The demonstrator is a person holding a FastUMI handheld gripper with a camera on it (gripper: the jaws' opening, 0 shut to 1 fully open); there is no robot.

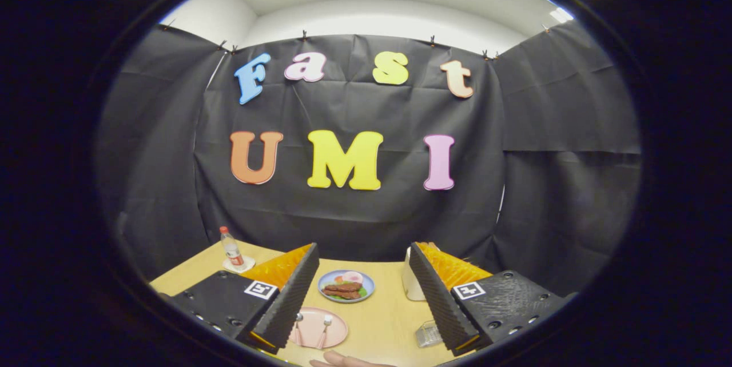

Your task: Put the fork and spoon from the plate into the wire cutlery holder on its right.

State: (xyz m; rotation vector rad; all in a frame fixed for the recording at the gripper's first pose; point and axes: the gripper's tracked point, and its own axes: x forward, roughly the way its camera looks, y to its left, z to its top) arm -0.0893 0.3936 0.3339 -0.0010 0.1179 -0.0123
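While the gripper (pixel 360 298) hangs with fingers spread and empty, the thin metal fork (pixel 298 327) and spoon (pixel 325 330) lie on the round pink plate (pixel 337 330) between them, likely light, stiff and slippery, best pinched mid-handle.

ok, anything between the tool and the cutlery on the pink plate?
Nothing visible. The tool is open above the table, and the fork and spoon lie on the pink plate just ahead of its fingers.
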